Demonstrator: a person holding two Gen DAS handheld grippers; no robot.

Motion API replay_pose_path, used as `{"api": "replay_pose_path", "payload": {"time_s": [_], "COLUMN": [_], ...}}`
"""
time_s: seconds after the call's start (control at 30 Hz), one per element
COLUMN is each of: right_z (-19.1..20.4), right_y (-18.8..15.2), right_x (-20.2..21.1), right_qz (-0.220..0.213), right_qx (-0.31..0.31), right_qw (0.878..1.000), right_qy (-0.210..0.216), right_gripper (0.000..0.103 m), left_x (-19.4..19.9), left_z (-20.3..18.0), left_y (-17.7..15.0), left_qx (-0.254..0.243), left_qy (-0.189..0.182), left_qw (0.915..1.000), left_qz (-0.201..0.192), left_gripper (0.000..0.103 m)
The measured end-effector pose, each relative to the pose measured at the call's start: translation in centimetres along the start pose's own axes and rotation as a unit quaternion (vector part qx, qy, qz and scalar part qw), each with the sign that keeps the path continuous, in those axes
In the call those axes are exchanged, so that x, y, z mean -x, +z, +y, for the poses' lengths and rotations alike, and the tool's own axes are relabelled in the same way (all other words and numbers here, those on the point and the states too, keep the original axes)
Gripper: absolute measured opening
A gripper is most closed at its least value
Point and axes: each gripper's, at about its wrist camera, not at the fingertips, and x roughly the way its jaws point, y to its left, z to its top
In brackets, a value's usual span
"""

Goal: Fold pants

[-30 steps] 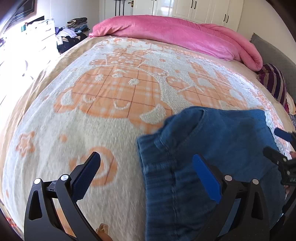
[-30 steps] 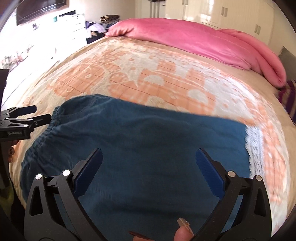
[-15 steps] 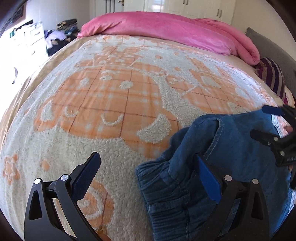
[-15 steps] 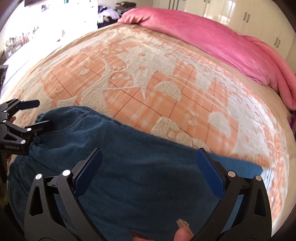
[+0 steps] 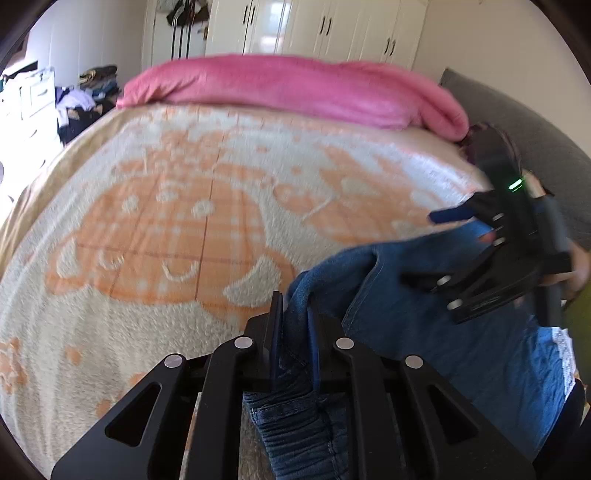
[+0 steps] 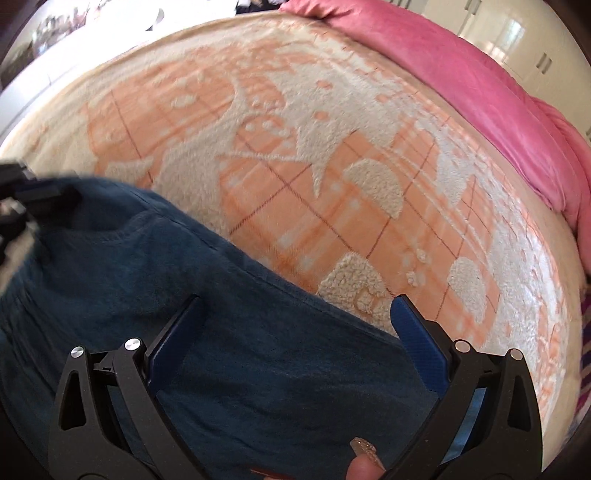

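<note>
On the bed, no brand, label or readable writing is made out on any surface; faint marking on the side of the right gripper (image 5: 436,247) is too blurred to be read in the left wrist view. At far left of that view a white dresser (image 5: 27,99) and a heap of clothes (image 5: 86,99) are seen beside the bed, with white wardrobe doors (image 5: 332,29) behind. A cream and orange patterned blanket (image 5: 147,229) is spread over the mattress, and a pink duvet (image 5: 295,88) is bunched along its far edge; a grey headboard (image 5: 535,147) is seen at right. The blue denim pants (image 5: 461,332) are laid on the near right part of the blanket. The left gripper (image 5: 293,332) is being closed, with a raised fold of the pants' gathered waistband pinched between its pads. Part of the pants at right is hidden by the right gripper, on which a green light is lit. In the right wrist view the pants (image 6: 240,350) are spread from the left edge to beneath the right gripper (image 6: 295,325), whose jaws are held wide apart just above the cloth with nothing gripped. A fingertip (image 6: 360,469) is seen at the bottom edge.
</note>
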Motion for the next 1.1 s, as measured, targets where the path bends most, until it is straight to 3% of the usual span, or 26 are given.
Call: {"api": "replay_pose_path", "payload": {"time_s": [0.17, 0.23, 0.3, 0.33, 0.4, 0.47, 0.73, 0.93, 1.0, 1.07, 1.1], "right_z": [1.1, 1.8, 2.3, 2.8, 3.3, 3.7, 2.6, 2.6, 2.7, 2.8, 2.9], "right_y": [0.5, 0.6, 0.5, 0.2, -0.3, -1.1, -5.9, -8.3, -8.5, -8.6, -8.7], "right_x": [0.0, -0.1, 0.0, 0.2, 0.7, 1.5, 6.2, 9.8, 10.5, 10.9, 11.1], "right_qz": [-0.008, -0.009, -0.011, -0.015, -0.027, -0.046, -0.122, -0.155, -0.155, -0.154, -0.156], "right_qx": [0.033, 0.051, 0.060, 0.065, 0.065, 0.056, -0.067, -0.106, -0.106, -0.105, -0.105], "right_qw": [0.999, 0.999, 0.998, 0.997, 0.996, 0.997, 0.988, 0.979, 0.980, 0.981, 0.980], "right_qy": [0.003, 0.008, 0.023, 0.038, 0.047, 0.039, 0.061, 0.075, 0.064, 0.059, 0.058], "right_gripper": [0.094, 0.081, 0.050, 0.042, 0.015, 0.005, 0.001, 0.001, 0.001, 0.001, 0.001], "left_x": [1.4, 1.8, 1.8, 1.8, 1.8, 2.1, 4.0, 5.1, 5.4, 5.9, 6.2], "left_z": [-0.4, -0.6, -0.6, -0.6, -0.6, -0.5, -0.5, -1.4, -1.6, -1.4, -1.1], "left_y": [0.1, -0.1, -0.3, -0.4, -0.6, -0.8, -1.4, -1.9, -2.1, -2.2, -2.1], "left_qx": [-0.009, -0.014, -0.017, -0.019, -0.023, -0.025, -0.037, -0.061, -0.070, -0.066, -0.059], "left_qy": [-0.009, -0.010, -0.008, -0.006, 0.003, 0.007, 0.030, -0.006, -0.019, -0.045, -0.068], "left_qw": [0.9997, 0.9995, 0.9995, 0.9995, 0.9995, 0.9994, 0.9981, 0.9974, 0.9964, 0.9957, 0.9947], "left_qz": [-0.022, -0.025, -0.024, -0.022, -0.022, -0.024, -0.039, -0.040, -0.043, -0.048, -0.049], "left_gripper": [0.010, 0.010, 0.010, 0.010, 0.010, 0.010, 0.010, 0.011, 0.019, 0.042, 0.046]}}
